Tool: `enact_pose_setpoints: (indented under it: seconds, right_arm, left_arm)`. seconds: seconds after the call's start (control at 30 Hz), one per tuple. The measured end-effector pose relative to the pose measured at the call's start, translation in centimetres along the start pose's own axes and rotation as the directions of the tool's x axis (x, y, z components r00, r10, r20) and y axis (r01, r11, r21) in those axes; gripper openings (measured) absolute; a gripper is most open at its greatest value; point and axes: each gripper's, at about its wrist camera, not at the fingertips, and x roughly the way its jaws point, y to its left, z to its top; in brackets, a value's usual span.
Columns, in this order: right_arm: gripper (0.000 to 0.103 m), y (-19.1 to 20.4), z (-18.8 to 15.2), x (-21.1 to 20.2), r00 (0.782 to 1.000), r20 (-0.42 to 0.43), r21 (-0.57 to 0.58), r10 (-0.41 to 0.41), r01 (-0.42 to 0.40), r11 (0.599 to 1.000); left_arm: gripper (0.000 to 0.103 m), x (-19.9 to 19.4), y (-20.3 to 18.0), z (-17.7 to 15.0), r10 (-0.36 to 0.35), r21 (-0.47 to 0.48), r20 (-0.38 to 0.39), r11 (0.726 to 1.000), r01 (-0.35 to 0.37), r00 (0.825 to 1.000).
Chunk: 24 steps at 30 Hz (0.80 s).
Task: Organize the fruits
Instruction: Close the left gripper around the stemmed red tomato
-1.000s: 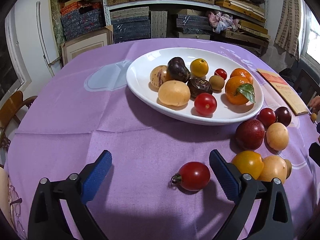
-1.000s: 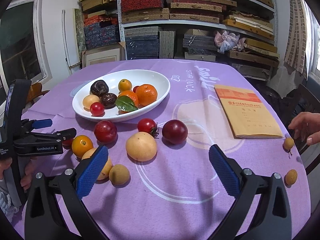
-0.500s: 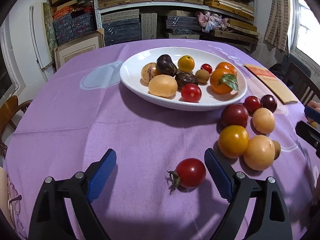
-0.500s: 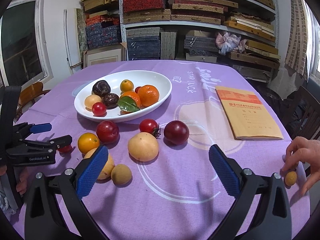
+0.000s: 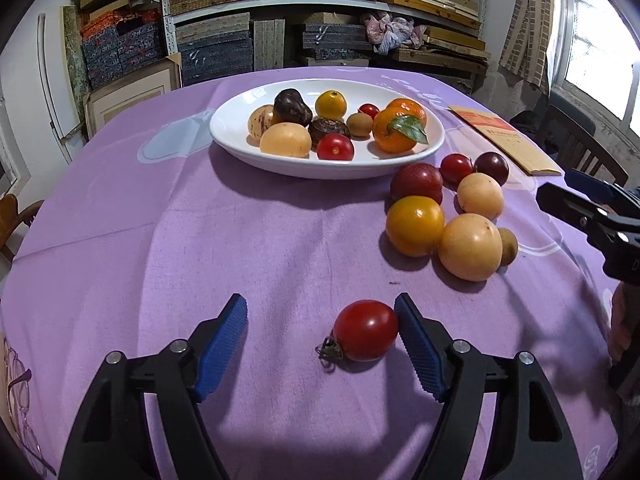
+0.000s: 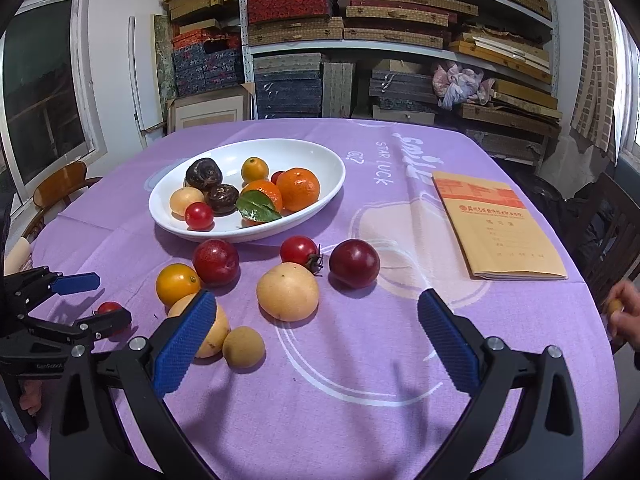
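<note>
A red cherry tomato [image 5: 365, 330] with a green stem lies on the purple cloth between my left gripper's [image 5: 320, 300] jaws, which are closing. The right pad [image 5: 416, 344] is at the tomato's side; the left pad [image 5: 222, 344] stands well apart from it. In the right wrist view the left gripper [image 6: 96, 302] straddles the same tomato [image 6: 109, 307] at the far left. My right gripper [image 6: 316, 296] hangs open above loose fruit, with nothing between its fingers. A white plate [image 5: 224, 128] further back holds several fruits.
Loose fruit lies right of the plate: a yellow tomato [image 5: 415, 225], pale round fruits [image 5: 470, 246], red plums [image 6: 216, 262] and a small brown fruit [image 6: 243, 347]. A tan notebook [image 6: 496, 224] lies at right. A person's hand [image 6: 618, 312] is at the table's right edge. Chairs ring the table.
My left gripper has closed in on the red tomato and its jaws have narrowed. The hand at right took the small fruits off the cloth. My right gripper stayed still.
</note>
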Motion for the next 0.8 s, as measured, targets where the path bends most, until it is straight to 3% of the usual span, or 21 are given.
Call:
enact_pose_setpoints:
  seconds: [0.17, 0.27, 0.63, 0.8]
  right_arm:
    - [0.099, -0.1, 0.0, 0.0, 1.0, 0.002, -0.001, -0.003, 0.003, 1.0]
    - [0.099, -0.2, 0.0, 0.0, 1.0, 0.001, 0.0, -0.003, 0.003, 1.0]
    - [0.099, -0.2, 0.0, 0.0, 1.0, 0.004, -0.003, -0.002, 0.002, 1.0]
    - [0.099, -0.2, -0.1, 0.0, 1.0, 0.002, 0.001, -0.002, 0.002, 1.0]
  left_arm:
    - [0.076, -0.7, -0.4, -0.6, -0.037, -0.01, 0.001, 0.999, 0.037, 0.999]
    - [0.06, -0.7, -0.7, -1.0, -0.082, -0.02, -0.026, 0.996, 0.082, 0.996]
    - [0.059, -0.8, -1.4, -1.5, -0.091, -0.018, -0.017, 0.996, 0.091, 0.996]
    - [0.05, -0.4, -2.2, -0.9, -0.107, -0.011, -0.02, 0.994, 0.107, 0.994]
